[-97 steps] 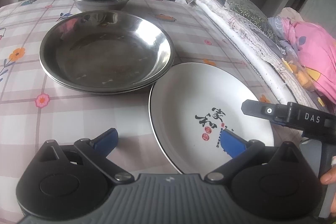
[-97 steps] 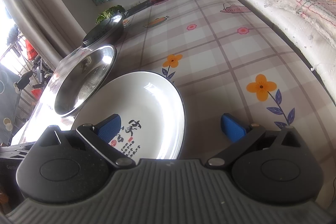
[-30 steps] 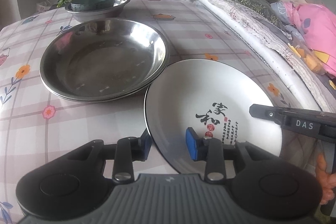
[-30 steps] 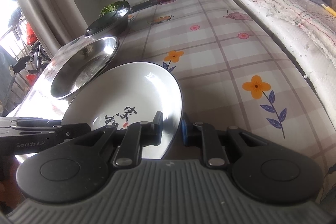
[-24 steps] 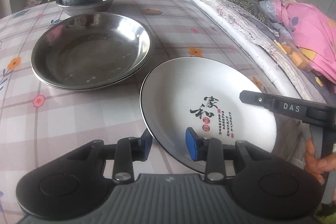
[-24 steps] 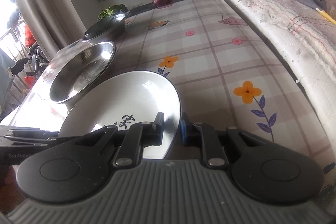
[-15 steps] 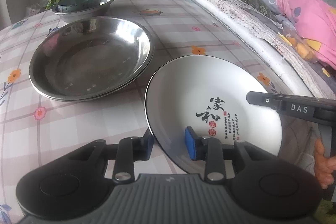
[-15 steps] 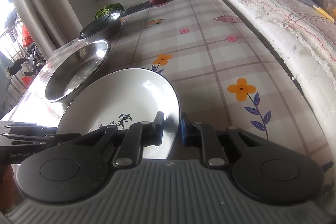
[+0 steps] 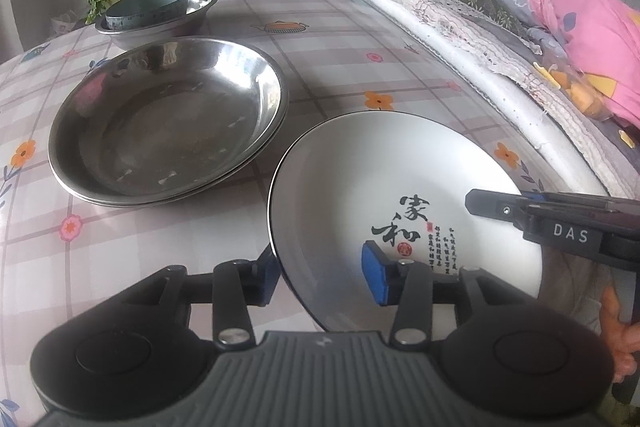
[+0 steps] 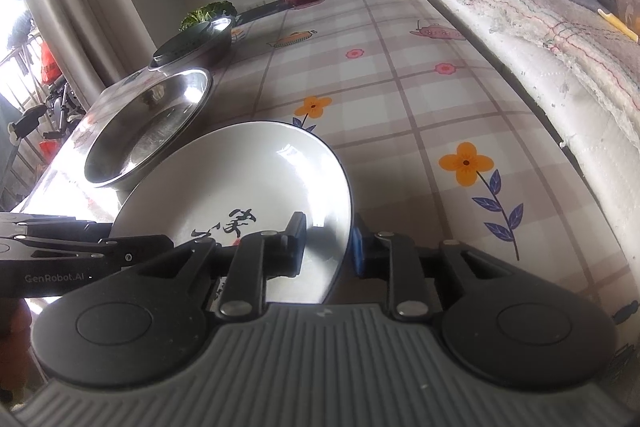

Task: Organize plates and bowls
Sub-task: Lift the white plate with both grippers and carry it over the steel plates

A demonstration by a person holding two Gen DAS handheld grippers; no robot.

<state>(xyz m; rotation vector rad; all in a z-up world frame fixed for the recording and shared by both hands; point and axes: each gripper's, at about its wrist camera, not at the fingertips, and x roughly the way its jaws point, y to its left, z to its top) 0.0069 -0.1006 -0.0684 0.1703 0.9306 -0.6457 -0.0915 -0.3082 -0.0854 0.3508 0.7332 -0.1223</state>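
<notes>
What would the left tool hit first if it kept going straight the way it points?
The white plate: its rim already sits between the left tool's just-opened jaws. Beyond it, probably the tablecloth; depth is unclear.

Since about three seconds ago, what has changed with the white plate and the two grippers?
Both grippers closed on the white plate rim, and their jaws have just been opening again: the left gripper now gapes around it, the right gripper straddles it loosely. The steel plates and the bowls stayed put.

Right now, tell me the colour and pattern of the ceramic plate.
The ceramic plate is white with a thin dark rim, black brush characters and small red seals; clearest in the left wrist view.
</notes>
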